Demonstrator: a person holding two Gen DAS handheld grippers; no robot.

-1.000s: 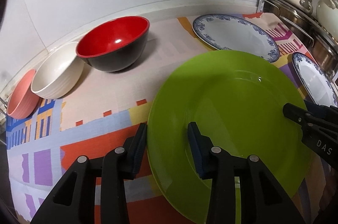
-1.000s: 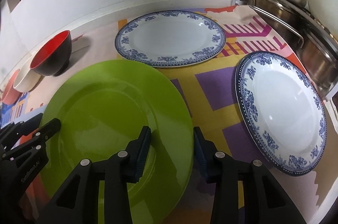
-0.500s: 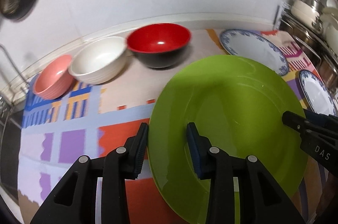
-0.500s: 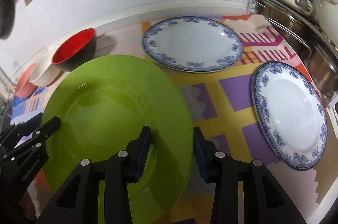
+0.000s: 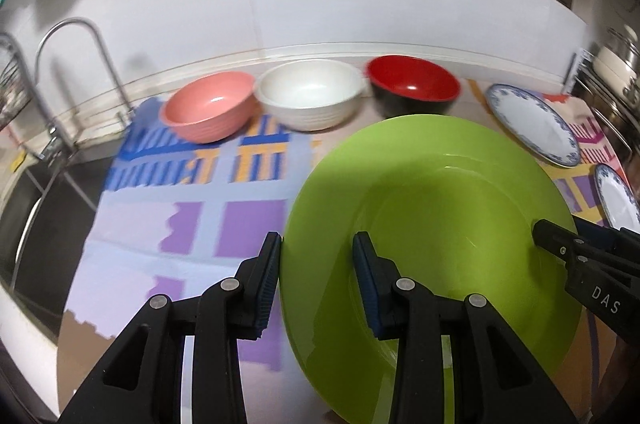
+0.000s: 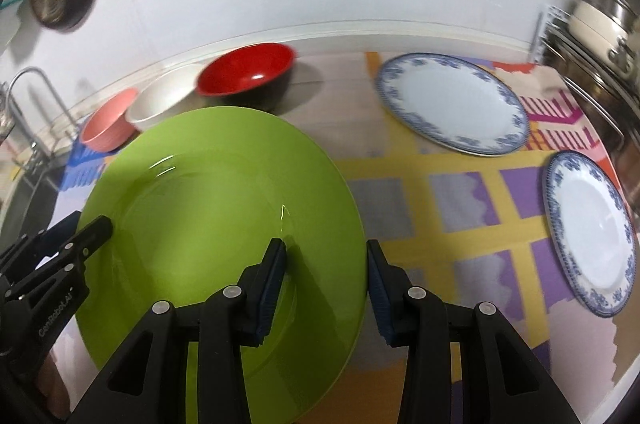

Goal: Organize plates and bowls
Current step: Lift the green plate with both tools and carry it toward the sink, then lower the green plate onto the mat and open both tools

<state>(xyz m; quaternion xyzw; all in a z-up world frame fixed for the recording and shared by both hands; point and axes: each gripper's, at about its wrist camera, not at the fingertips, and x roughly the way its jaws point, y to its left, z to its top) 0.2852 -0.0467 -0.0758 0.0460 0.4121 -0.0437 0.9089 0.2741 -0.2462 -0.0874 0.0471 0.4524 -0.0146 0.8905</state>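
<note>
above the patterned mat on the surface, the green plate is lifted clear, carried by both tools at once. the left tool straddles the plate's left rim, one pad under the edge and one on the top face, jaws narrowed down and clamped on it. the right tool does the same on the opposite rim, partly closed and gripping. each tool shows up at the far edge of the other's view.

along the back edge by the white wall sit three bowls in a row: pink bowl, white bowl touching it, then the red and black bowl just beside. over to the right two blue-rimmed plates lie flat, the rear plate near the wall and the near plate towards the front, well apart from each other. pots on a rack crowd the right edge. on the left the mat ends at a sink with a tap. the open stretch of mat is the purple and blue part in front of the bowls.
</note>
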